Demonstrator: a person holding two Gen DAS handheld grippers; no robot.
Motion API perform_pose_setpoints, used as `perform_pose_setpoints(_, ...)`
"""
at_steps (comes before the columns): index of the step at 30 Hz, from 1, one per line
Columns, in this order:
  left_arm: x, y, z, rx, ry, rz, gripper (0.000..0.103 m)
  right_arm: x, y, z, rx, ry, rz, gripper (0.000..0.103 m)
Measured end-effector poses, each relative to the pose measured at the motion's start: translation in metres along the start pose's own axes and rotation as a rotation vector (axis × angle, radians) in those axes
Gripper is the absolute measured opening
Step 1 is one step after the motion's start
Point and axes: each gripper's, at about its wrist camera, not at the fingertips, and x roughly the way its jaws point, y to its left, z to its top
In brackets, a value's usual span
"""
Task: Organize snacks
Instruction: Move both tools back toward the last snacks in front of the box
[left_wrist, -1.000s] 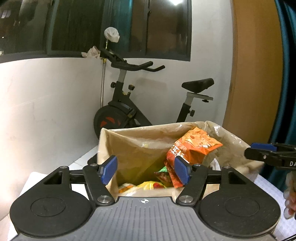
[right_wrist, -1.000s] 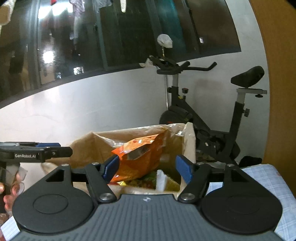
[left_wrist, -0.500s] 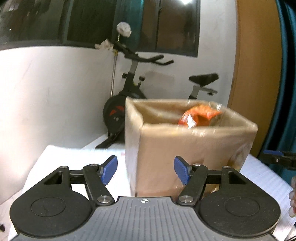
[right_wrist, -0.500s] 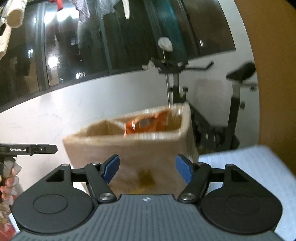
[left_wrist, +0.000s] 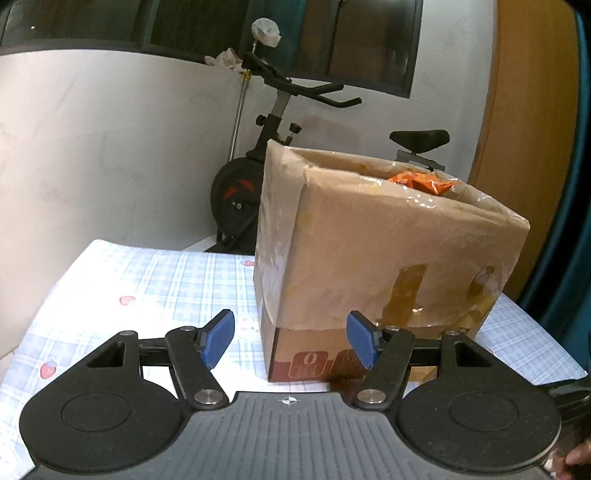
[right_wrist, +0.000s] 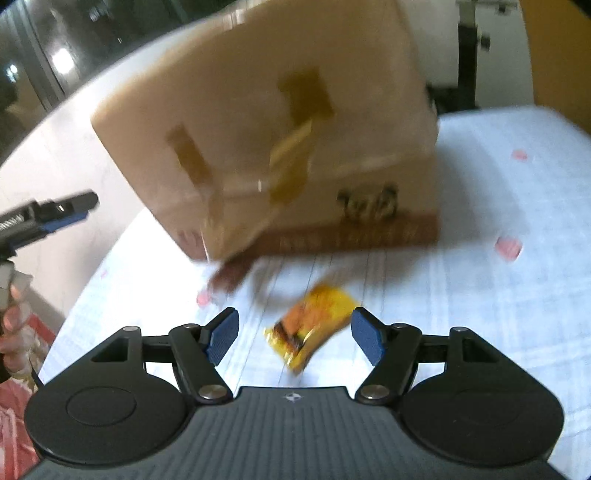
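A taped brown cardboard box stands on the table, with an orange snack bag poking above its rim. In the right wrist view the box is blurred, and a yellow snack packet lies flat on the cloth in front of it. My right gripper is open and empty, low over the table, with the packet lying between its fingers. My left gripper is open and empty, facing the box's near corner; it also shows at the left edge of the right wrist view.
The table wears a light blue checked cloth with pink strawberry prints. A dark brown blurred item lies at the box's near base. An exercise bike stands behind the table by the white wall. A wooden panel is at right.
Both grippers dropped from above the box's open top to table height. The right one also tipped down, bringing the yellow packet into view between its fingers.
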Motion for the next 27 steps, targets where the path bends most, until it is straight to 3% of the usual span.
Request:
perform_pose_setpoints(5,0.000,0.004,-0.012,-0.017,0.020,0.006,0.069,0.023,0.011,0.002,-0.003,0.075,-0.033,0.071)
perform_pose_setpoints(13,-0.001,0.004,-0.023,-0.014,0.047,0.013,0.069,0.045,0.028,0.004,-0.165,0.060,-0.107,0.070)
perform_pose_setpoints(15,0.001,0.002,-0.024,-0.017,0.055,0.012,0.069,0.047,0.032,0.002,-0.227,0.052,-0.125,0.064)
perform_pose_setpoints(20,0.008,-0.007,-0.032,-0.003,0.092,0.006,0.069,0.044,0.035,-0.010,-0.344,0.035,-0.138,0.061)
perform_pose_setpoints(22,0.013,-0.012,-0.034,0.005,0.109,0.004,0.069,0.043,0.034,-0.014,-0.371,0.026,-0.135,0.056)
perform_pose_setpoints(25,0.021,-0.019,-0.037,0.014,0.132,-0.002,0.069,0.038,0.028,-0.016,-0.390,0.007,-0.136,0.037)
perform_pose_setpoints(27,0.027,-0.026,-0.040,0.023,0.148,-0.006,0.069,0.033,0.020,-0.015,-0.362,-0.004,-0.119,0.035)
